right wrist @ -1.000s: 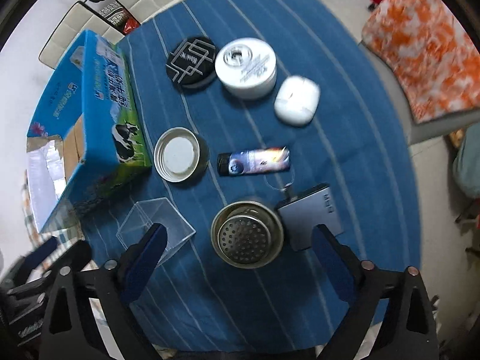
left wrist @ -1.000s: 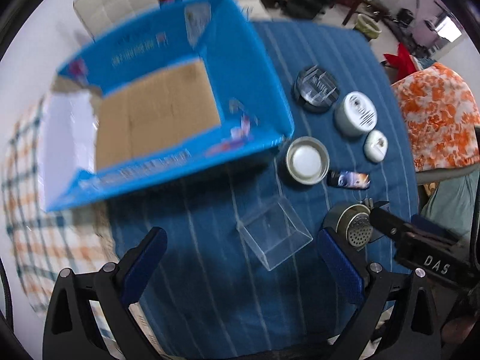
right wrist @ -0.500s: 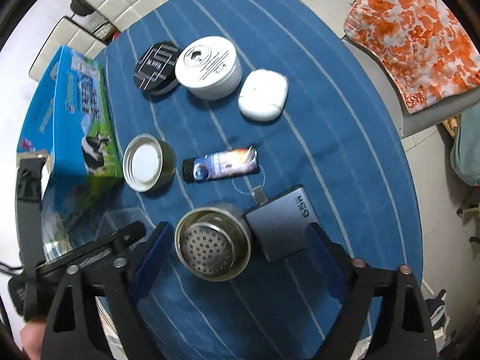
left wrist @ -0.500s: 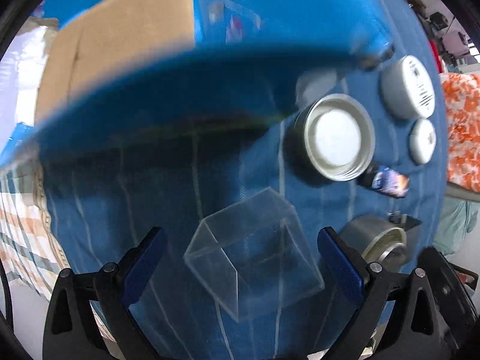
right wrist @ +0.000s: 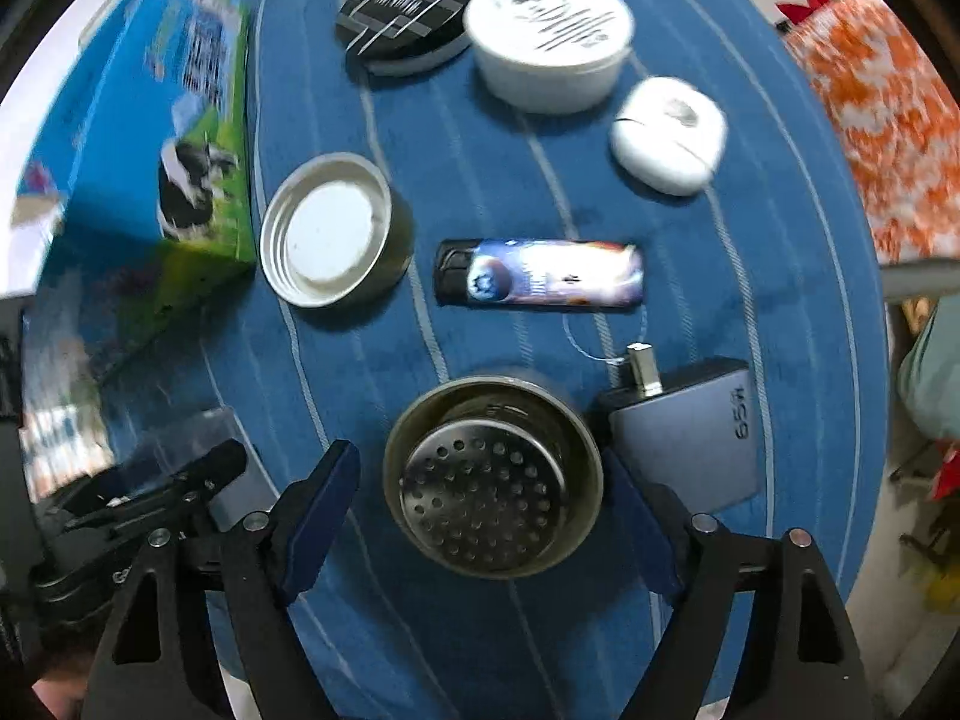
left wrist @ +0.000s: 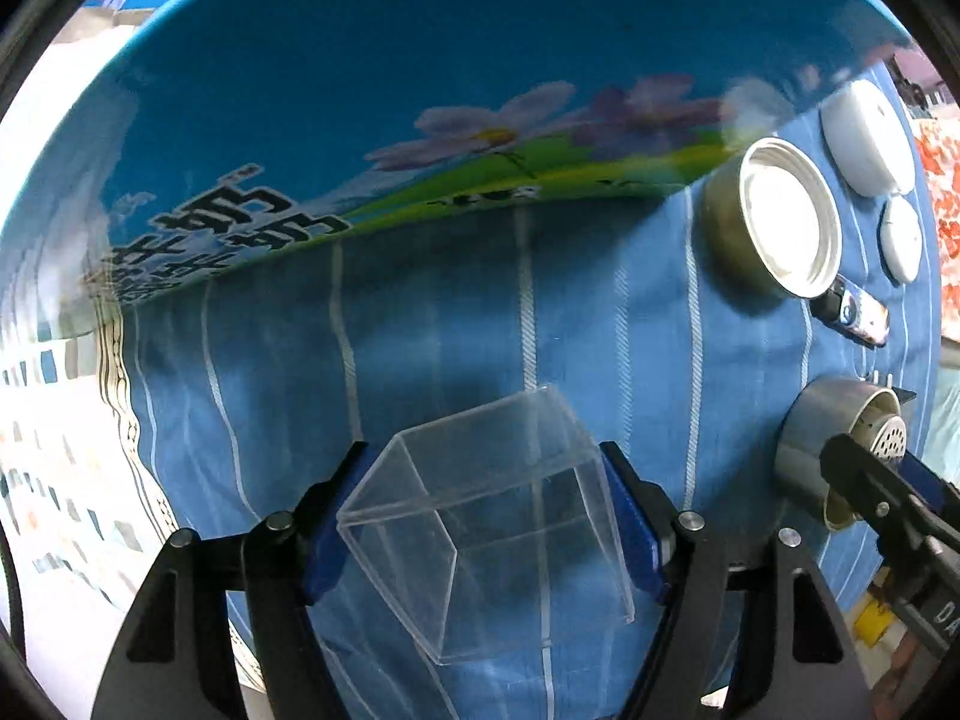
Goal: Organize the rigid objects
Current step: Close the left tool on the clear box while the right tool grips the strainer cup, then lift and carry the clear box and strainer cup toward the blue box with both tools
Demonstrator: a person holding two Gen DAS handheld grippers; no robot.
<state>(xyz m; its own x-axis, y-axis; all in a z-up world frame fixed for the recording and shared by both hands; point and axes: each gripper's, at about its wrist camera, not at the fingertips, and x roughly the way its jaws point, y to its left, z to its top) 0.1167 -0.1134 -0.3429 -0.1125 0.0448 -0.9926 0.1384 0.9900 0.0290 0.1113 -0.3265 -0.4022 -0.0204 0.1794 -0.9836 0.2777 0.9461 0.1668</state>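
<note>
A: Item one, far left: the milk carton box [right wrist: 150, 138], one count, open, lying on the striped blue cloth [right wrist: 528, 192]. What is changing beside it?

B: The left gripper [left wrist: 483, 516] is closing in. A second ago its blue pads were spread wide above the clear plastic cube [left wrist: 486, 534]; now they are pressing against the cube's two side walls, clamped on it as far as I can judge. The cube is still sitting on the cloth, just in front of the box.

A: Meaning for the task?

B: I am reading it as the first pick being secured; a lift into the box looks like the next step, though nothing is stowed yet.

A: Continuing rightward.

B: One metal lid [right wrist: 327, 228], lying inside-up, just beside the box corner. One black patterned disc [right wrist: 405, 12], touching one white round tin [right wrist: 549, 36] at the far edge. One lighter [right wrist: 540, 273] in the middle. One perforated metal strainer cup [right wrist: 492, 474], and the right gripper [right wrist: 480, 504] has come down around it, its fingers apart on either side; whether they are touching it I cannot tell.

A: Far right?

B: One grey charger block [right wrist: 690, 438], close against the strainer cup, and one white oval case [right wrist: 669, 132] further back. Eight loose items, one box.
</note>
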